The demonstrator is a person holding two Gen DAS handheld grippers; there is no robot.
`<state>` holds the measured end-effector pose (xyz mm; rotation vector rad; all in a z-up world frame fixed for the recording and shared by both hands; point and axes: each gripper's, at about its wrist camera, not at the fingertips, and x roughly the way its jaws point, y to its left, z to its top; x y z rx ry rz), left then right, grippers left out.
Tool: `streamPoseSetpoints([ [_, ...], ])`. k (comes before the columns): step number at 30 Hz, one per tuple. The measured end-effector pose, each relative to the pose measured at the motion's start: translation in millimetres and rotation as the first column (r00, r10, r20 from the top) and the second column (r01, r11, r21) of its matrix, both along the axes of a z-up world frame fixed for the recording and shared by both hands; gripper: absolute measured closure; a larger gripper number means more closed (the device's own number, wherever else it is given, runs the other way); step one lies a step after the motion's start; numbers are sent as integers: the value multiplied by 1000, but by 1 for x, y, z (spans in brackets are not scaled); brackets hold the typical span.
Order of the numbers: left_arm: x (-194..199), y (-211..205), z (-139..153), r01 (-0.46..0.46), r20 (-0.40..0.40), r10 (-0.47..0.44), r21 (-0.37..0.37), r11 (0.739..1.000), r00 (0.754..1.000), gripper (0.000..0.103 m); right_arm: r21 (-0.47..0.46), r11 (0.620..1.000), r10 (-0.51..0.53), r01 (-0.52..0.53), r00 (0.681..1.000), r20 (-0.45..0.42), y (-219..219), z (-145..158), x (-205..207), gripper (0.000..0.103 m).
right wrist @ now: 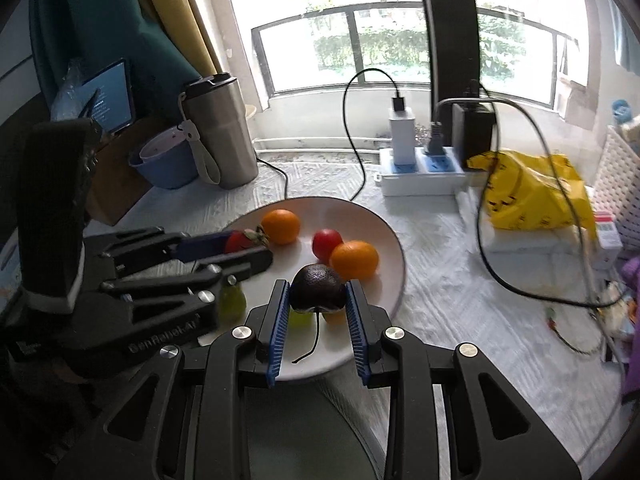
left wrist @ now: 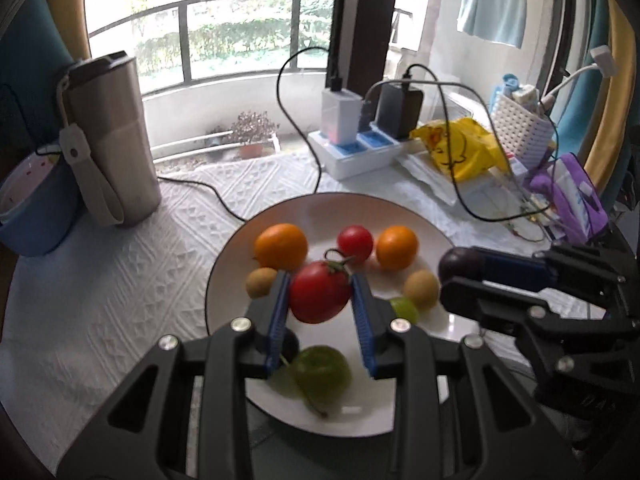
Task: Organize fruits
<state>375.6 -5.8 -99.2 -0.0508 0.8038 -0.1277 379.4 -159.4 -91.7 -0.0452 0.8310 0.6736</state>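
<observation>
left tongs: clamped on red tomato | right tongs: clamped on dark fruit | both over plate

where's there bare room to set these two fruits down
Bare cloth lies between the plate and the steel tumbler. The plate's near rim past the green pear is free. Crowded: plate centre, and the right side by the yellow bag and cables.

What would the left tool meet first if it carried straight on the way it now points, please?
Probably the small red tomato on the white plate, lying just beyond the large tomato held in the left tool; depth is uncertain.
</observation>
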Motion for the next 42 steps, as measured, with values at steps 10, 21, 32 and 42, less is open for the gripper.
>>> streamPoseSetpoints([
  [10, 12, 21, -13, -36, -48, 35, -31, 999, 998, 70, 23, 1000, 10, -8, 997, -73, 27, -24, 24, 73],
  [21, 11, 30, -16, -60, -75, 56, -52, 997, 996, 70, -24, 1000, 2, -4, 997, -82, 38, -34, 28, 73],
  [32, 2, 33, -5, -77, -64, 74, -46, 996, 995, 69, -59, 998, -36, 32, 998, -60, 31, -25, 19, 71],
  [42, -29, 37, 15, -90, -13, 89, -44, 995, 996, 58, -63, 996, -68, 66, 997, -24, 20, -4, -3, 67],
])
